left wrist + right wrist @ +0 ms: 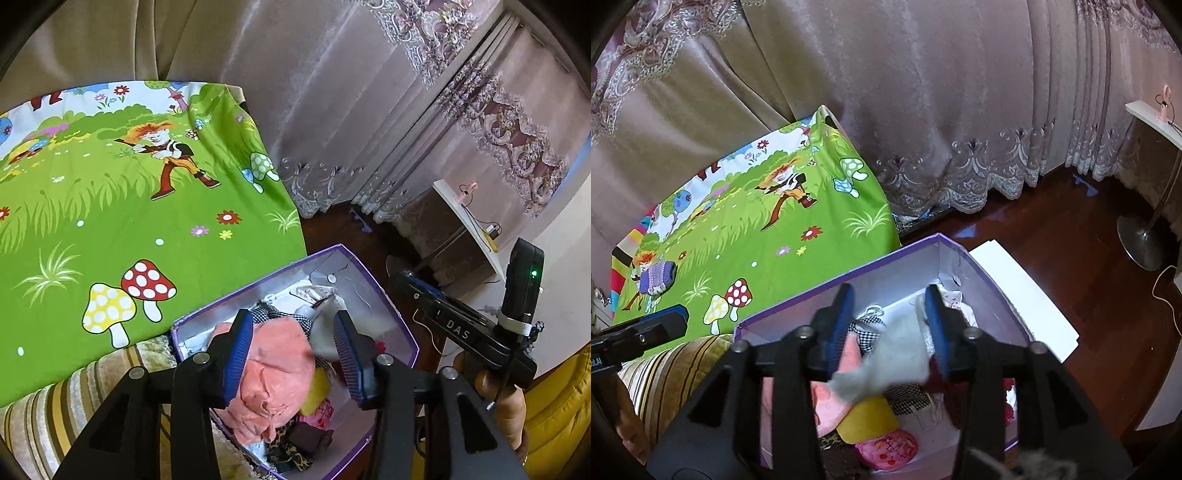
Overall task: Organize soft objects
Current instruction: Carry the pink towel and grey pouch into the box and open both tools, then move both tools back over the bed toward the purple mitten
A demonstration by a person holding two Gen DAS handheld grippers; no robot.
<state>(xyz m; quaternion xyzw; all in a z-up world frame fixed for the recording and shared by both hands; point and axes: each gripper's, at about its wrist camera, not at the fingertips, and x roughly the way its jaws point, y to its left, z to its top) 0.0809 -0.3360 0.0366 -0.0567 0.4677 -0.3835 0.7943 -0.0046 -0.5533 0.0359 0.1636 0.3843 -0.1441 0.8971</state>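
A purple box (370, 272) (849, 276) with a white inside holds several soft items. My left gripper (293, 352) hangs open over it. A pink cloth (275, 373) lies in the box between and below its blue pads, with the left pad against its edge. My right gripper (889, 328) is open above the same box. A blurred grey-white cloth (892, 360) sits loose between its fingers, and neither pad presses on it. Under it lie a checkered cloth (866, 332), a yellow piece (868, 413) and a pink round item (886, 446).
A green cartoon sheet (110, 206) covers the surface to the left of the box. A striped cushion (55, 406) lies near the front. Curtains hang behind. On the dark wood floor (1071, 266) lie a white sheet (1027, 295) and a stand's round base (1141, 240).
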